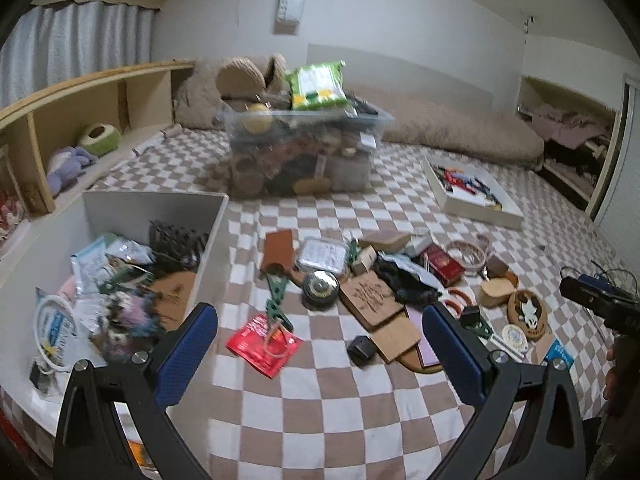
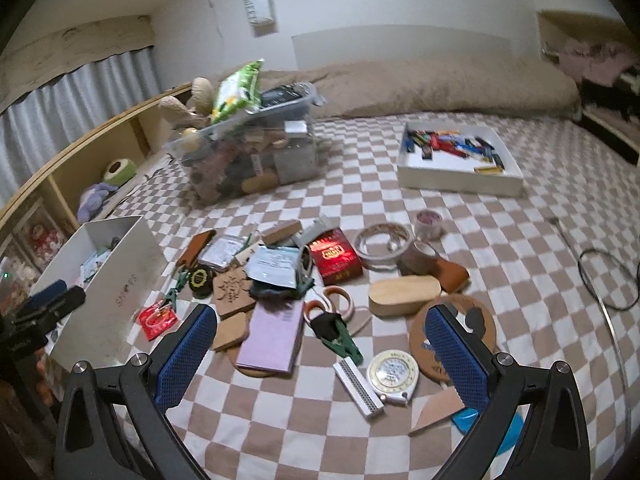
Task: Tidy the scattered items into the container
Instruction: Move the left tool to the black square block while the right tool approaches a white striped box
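A white cardboard box stands at the left on the checkered bed cover, partly filled with packets, a dark holder and wooden pieces. To its right lie scattered items: a red packet, a green clip, a round black bell, an engraved wooden board and a red box. My left gripper hovers open above the red packet, holding nothing. My right gripper is open and empty over a purple notepad, a green clip and a round tape measure.
A clear plastic bin, heaped with items, stands behind the pile. A white tray of colourful pieces sits at the back right. A wooden shelf runs along the left, a beige bolster along the wall, and a black cable lies at right.
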Motion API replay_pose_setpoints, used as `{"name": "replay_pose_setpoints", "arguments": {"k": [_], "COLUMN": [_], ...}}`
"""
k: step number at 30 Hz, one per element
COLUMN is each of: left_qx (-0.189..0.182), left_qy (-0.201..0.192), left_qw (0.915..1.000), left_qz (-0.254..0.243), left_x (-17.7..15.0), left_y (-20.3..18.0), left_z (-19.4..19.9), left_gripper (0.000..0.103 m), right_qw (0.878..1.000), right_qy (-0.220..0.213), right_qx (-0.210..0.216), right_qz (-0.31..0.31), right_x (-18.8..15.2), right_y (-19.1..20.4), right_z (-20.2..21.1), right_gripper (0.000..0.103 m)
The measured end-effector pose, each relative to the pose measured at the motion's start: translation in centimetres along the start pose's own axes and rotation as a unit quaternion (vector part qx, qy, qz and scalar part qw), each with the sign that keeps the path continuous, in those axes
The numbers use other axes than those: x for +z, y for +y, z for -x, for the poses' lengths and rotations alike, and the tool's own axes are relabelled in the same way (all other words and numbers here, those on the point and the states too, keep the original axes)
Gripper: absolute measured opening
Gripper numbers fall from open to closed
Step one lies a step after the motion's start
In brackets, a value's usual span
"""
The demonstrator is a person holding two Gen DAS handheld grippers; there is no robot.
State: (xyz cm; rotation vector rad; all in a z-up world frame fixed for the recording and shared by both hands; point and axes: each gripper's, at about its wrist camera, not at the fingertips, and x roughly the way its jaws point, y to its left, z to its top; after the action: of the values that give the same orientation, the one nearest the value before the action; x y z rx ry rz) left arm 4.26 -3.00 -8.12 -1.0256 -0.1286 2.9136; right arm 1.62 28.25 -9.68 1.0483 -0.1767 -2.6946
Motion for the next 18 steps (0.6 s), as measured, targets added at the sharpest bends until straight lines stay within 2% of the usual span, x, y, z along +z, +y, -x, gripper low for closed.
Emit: {"name": "replay_pose_setpoints", "arguments": {"k": [6, 13, 18], "left_qx": [-0.019, -0.023, -0.017], "left_qy": [0.050, 0.122, 0.161], "left_qw": [0.9986, 0.9922, 0.9860], "left_qz": [0.002, -0.002, -0.038], "left_x": [-0.3, -1.0, -2.0], "left_y": [-1.5, -2.5, -3.5], "left_z": [-3.4, -7.9, -10.2], "left_gripper": [0.103, 0.103, 0.103], "right_qw": [1.000, 0.998, 0.995], "right_qy": [0.017, 0.053, 0.087], "right_qx": [-0.015, -0.021, -0.022], "right_qz": [-0.015, -0.031, -0.049], "right_x": [-0.9, -2.2, -3.1], "right_y": [-1.1, -2.1, -2.8], "right_z": [-1.5, -4.0, -5.7], "right_gripper": [0.103, 0.103, 0.103]}}
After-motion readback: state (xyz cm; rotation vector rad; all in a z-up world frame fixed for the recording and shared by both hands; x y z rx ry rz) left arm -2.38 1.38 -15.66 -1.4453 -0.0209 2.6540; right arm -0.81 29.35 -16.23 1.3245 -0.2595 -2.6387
